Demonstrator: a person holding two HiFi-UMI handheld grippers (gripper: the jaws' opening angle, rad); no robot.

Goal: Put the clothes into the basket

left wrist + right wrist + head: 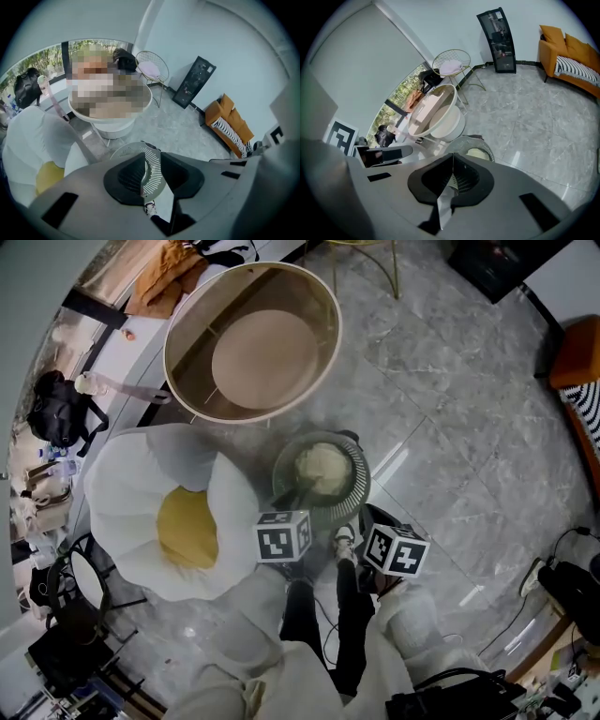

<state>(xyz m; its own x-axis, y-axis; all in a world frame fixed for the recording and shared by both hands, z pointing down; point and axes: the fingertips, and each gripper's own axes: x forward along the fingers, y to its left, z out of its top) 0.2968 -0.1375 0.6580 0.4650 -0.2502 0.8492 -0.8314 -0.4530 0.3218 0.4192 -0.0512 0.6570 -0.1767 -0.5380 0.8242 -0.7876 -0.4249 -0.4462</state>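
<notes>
Pale sleeves fill the bottom of the head view, and each leads to a gripper with a marker cube. Both grippers point steeply down at the near rim of the basket.

Left gripper: the jaws stand partly apart. The basket's slatted rim runs through the gap, with clearance on both sides, so the pads do not clamp it. A shoe shows below the gap.

Right gripper: the jaws stand almost together. They appear to pinch the basket's slatted wall on the person's right side.

The basket stands upright on the marble floor, just in front of the person's feet. A cream cloth lies bunched inside it, below the rim.

An egg-shaped cushion lies just beside the basket on the left. A round table stands beyond both.
</notes>
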